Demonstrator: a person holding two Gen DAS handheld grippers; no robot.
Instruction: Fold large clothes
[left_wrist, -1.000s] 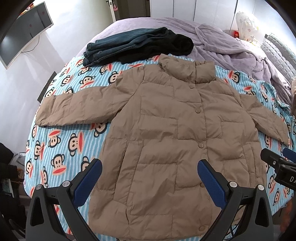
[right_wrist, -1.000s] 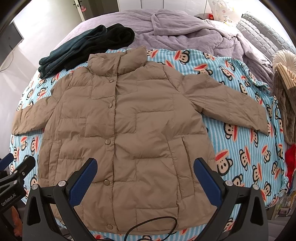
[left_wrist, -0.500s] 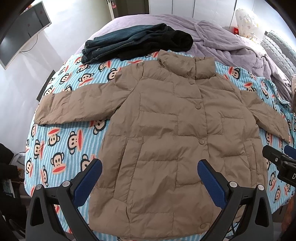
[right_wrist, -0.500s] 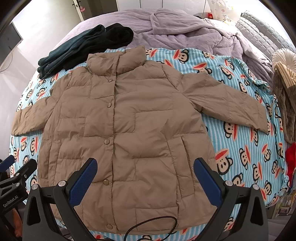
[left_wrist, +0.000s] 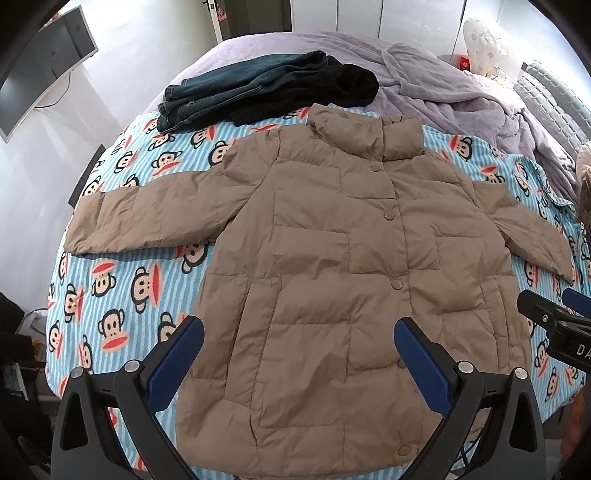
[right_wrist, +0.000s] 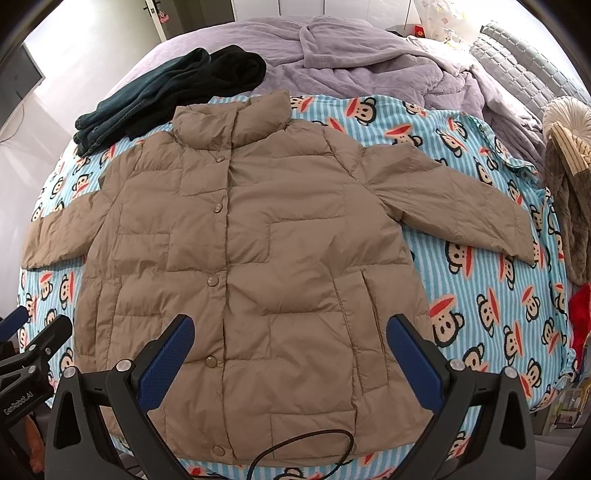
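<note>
A tan puffer jacket (left_wrist: 332, 258) lies flat and buttoned on a blue monkey-print sheet (left_wrist: 122, 295), collar at the far end, both sleeves spread out to the sides. It also shows in the right wrist view (right_wrist: 258, 258). My left gripper (left_wrist: 299, 354) is open and empty, held above the jacket's lower hem. My right gripper (right_wrist: 290, 350) is open and empty, also above the lower hem. Each gripper's tip shows at the edge of the other's view.
Folded dark jeans and a black garment (left_wrist: 258, 88) lie beyond the collar. A rumpled purple blanket (right_wrist: 369, 62) covers the far bed. A monitor (left_wrist: 40, 62) hangs on the left wall. A cable (right_wrist: 303, 443) crosses the near hem. Striped cloth (right_wrist: 565, 147) sits at right.
Both grippers have drawn slightly back and up from the bed; the jacket sits a little farther in view. Nothing was taken hold of.
</note>
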